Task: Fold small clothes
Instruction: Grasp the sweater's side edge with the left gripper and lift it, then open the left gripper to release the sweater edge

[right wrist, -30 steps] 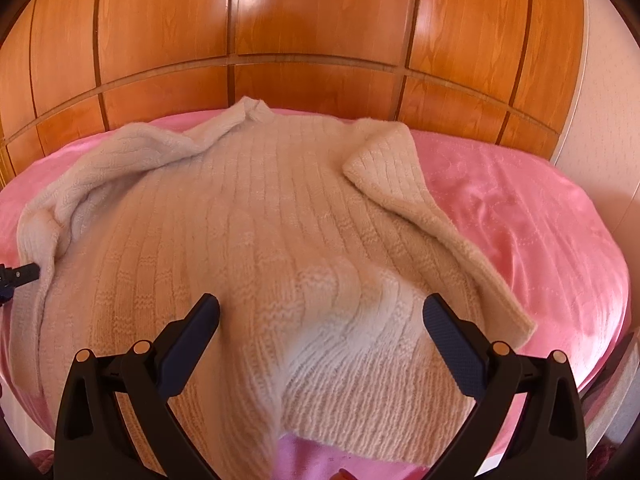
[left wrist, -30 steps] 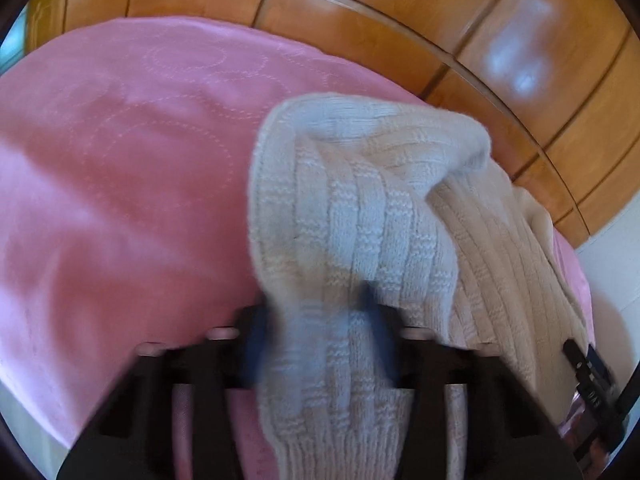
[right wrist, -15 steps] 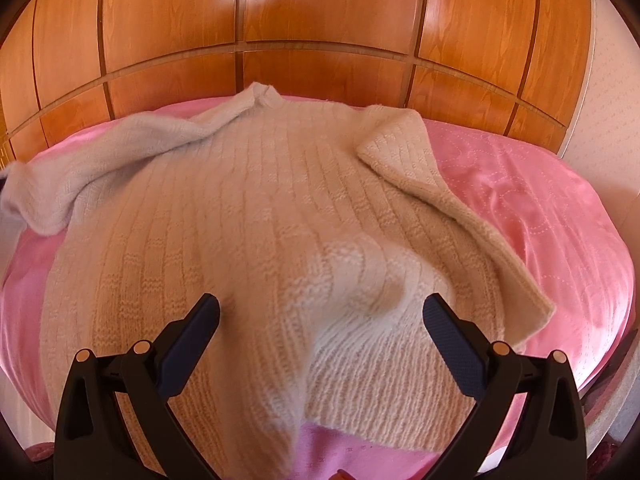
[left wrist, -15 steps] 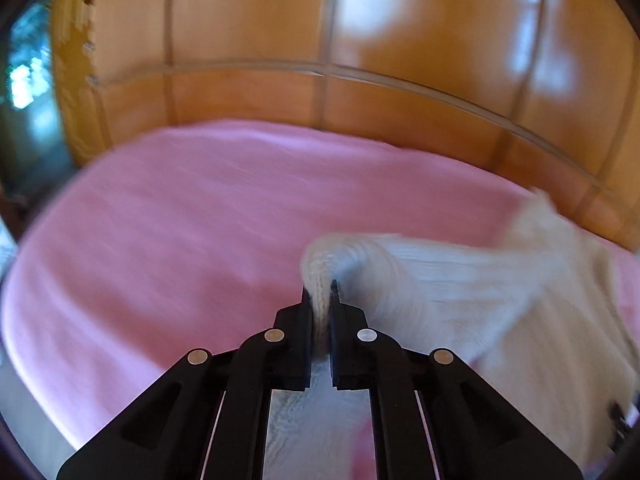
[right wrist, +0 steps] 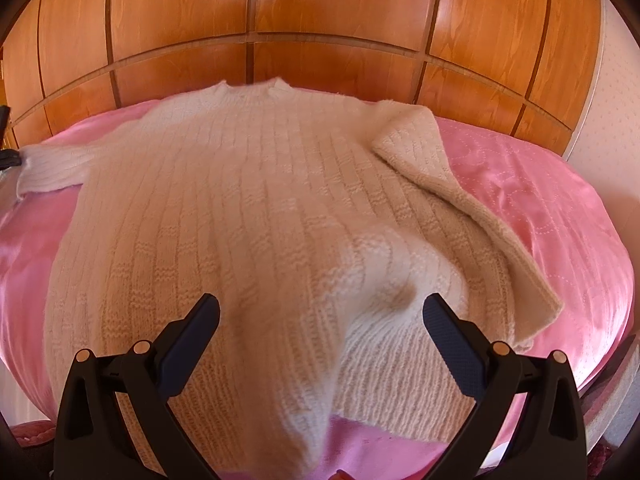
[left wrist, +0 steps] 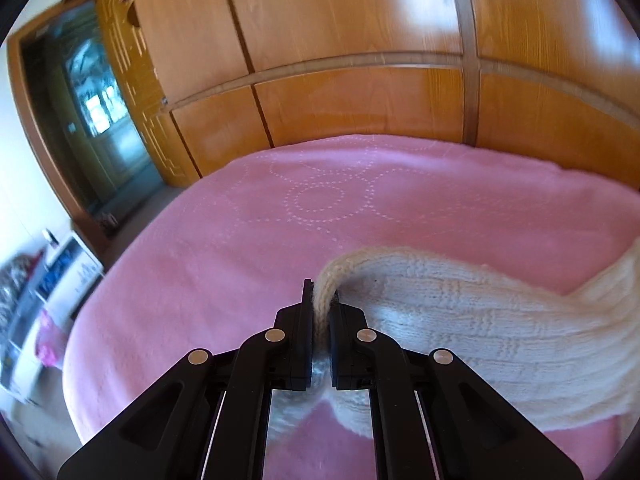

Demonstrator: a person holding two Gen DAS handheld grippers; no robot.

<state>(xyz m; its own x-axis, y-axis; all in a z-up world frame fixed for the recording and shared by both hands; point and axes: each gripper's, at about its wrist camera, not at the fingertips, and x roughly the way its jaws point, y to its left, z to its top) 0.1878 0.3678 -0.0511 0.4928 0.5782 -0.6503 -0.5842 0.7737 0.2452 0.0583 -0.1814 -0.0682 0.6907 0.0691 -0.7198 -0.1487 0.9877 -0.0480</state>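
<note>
A cream knitted sweater (right wrist: 256,216) lies spread on a pink bedspread (right wrist: 560,208), neck toward the wooden wall. Its right sleeve (right wrist: 448,184) is folded across the body. My right gripper (right wrist: 320,312) hovers open over the hem, with a raised hump of knit between its fingers and not pinched. In the left wrist view my left gripper (left wrist: 322,300) is shut on the cuff of the left sleeve (left wrist: 460,320), which stretches away to the right over the pink bedspread (left wrist: 280,220). That sleeve (right wrist: 52,164) reaches the left edge of the right wrist view.
Wooden wardrobe panels (right wrist: 320,12) stand behind the bed. In the left wrist view a doorway (left wrist: 92,120) opens at the far left, and a white shelf with clutter (left wrist: 48,280) stands beside the bed's left edge. A white wall (right wrist: 616,120) borders the right.
My left gripper closed on the sleeve cuff and carried it out to the left, so the sleeve now lies extended. The sweater body has flattened. The right gripper stayed put, open.
</note>
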